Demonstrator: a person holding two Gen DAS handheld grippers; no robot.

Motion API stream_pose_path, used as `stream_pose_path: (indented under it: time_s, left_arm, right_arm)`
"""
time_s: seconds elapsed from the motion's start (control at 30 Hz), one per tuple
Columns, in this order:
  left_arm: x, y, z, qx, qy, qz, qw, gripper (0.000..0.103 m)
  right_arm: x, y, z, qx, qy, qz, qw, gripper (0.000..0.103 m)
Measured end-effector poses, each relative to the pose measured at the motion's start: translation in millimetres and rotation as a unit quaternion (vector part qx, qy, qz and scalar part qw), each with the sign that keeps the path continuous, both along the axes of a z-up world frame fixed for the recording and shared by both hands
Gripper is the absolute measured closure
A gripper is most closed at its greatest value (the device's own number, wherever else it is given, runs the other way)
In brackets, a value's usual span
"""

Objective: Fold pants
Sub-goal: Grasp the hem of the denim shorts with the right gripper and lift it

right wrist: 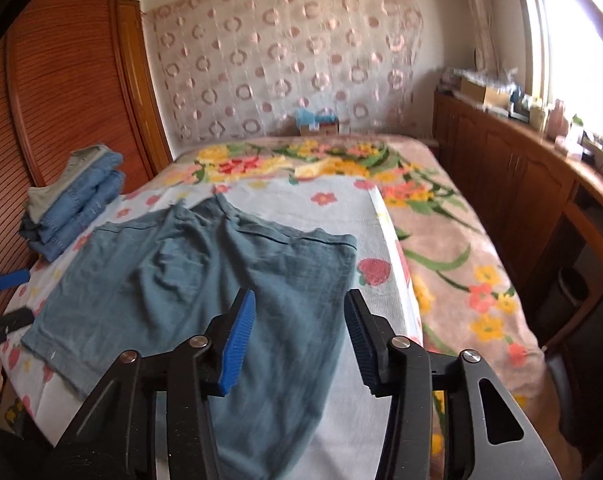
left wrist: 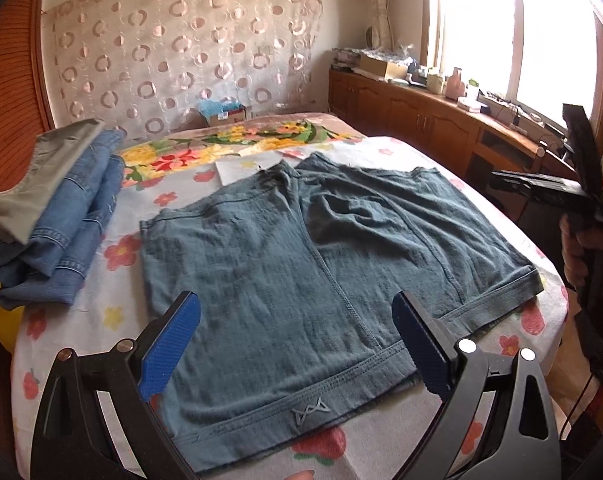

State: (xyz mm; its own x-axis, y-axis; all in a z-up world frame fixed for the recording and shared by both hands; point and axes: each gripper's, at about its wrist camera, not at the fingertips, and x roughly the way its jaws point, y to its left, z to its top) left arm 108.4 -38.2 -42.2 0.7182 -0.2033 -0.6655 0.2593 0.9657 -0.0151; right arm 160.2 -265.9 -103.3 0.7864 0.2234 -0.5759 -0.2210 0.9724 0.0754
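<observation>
Nearby, teal pants (left wrist: 285, 256) flat on bed, angular stitched logo (left wrist: 310, 415), both claws (left wrist: 297, 348) (right wrist: 300, 344) apart, empty.

Bed (left wrist: 401, 152): teal pants (left wrist: 301, 248), folded stack (left wrist: 69, 216).

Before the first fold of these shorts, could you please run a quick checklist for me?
1. Shorts lie spread out on the bed: ok.
2. Cloth smooth: not ok, wrinkles on one leg.
3. Left tool open over the near hem, nothing gripped: ok.
4. Right tool open, no cloth gripped: ok.
5. Stack of folded clothes sits apart from the shorts: ok.
6. Far waistband lying flat: cannot tell.
</observation>
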Motion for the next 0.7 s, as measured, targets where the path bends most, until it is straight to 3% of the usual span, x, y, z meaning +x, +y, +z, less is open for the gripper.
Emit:
stream_pose_path:
  time_s: [0.3, 0.53, 0.6, 0.7]
  left_arm:
    - [14, -1, -21, -0.003, 0.037, -0.003, 0.9993, 0.006]
    - [17, -1, -33, 0.008, 0.055, -0.004, 0.9984, 0.006]
    - [17, 0, -35, 0.010, 0.059, -0.003, 0.9982, 0.006]
    - [19, 0, -38, 0.010, 0.059, -0.006, 0.9982, 0.006]
  right_arm:
    - [62, -2, 6, -0.010, 0.077, -0.020, 0.997, 0.067]
    - [74, -2, 14, -0.018, 0.086, -0.038, 0.995, 0.070]
    - [71, -3, 19, -0.009, 0.085, -0.040, 0.996, 0.074]
    - [63, -4, 20, -0.009, 0.082, -0.036, 0.996, 0.089]
